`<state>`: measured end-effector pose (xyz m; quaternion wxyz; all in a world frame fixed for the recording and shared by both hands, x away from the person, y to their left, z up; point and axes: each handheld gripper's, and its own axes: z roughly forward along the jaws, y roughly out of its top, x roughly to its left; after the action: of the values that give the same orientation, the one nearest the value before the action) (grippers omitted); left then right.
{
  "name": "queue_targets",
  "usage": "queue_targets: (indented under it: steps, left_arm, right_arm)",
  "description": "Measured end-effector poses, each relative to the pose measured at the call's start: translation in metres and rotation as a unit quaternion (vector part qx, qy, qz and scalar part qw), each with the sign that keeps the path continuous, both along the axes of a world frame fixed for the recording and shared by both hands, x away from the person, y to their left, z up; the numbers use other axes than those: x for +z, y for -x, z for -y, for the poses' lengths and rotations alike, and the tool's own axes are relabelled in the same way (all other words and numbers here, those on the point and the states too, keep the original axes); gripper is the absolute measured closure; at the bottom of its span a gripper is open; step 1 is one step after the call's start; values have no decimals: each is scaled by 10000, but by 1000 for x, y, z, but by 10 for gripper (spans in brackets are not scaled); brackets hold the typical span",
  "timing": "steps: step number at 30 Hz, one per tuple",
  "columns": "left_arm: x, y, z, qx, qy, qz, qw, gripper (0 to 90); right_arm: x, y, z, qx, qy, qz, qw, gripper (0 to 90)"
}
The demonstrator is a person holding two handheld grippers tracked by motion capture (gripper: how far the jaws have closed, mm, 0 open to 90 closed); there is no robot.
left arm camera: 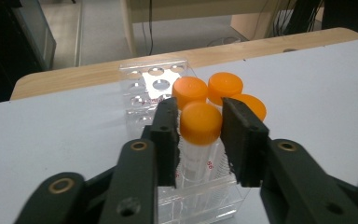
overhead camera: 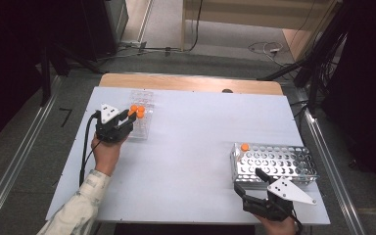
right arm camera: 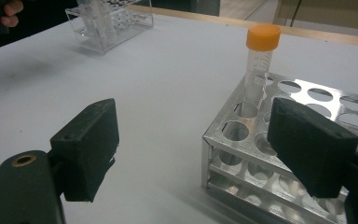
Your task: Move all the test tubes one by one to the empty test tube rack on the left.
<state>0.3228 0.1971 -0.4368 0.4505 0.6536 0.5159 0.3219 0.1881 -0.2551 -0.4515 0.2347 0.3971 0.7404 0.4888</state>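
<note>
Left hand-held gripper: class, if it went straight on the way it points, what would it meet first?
The nearest orange-capped tube in the clear rack; the left hand-held gripper already has a jaw at each side of its cap, though contact is unclear.

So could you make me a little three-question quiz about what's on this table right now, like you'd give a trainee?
1. True or false: the left gripper has its jaws on either side of an orange-capped tube in the clear rack.
2. How many capped tubes stand in the metal rack?
A. one
B. three
C. none
3. Fill in: the right gripper is ____, holding nothing.

Key: 1 true; 2 A, the single tube at a corner hole; 3 open.
</note>
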Motion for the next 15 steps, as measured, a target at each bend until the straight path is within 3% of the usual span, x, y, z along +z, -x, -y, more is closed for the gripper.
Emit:
queue_targets:
  steps: [4,11,15]
  left_arm:
    - [3,4,-2,35,91,39,9999,530]
    - [3,21,1,104,150,-110,9998,297]
    - [1,36,3,-2,311,-136,9994,249]
  right_arm:
    - [0,-1,0,-23,-2,1,10000,152]
    - [-1,-4,3,-158,21,22,9999,153]
    - [-2,-8,4,-263,36,70,9996,168]
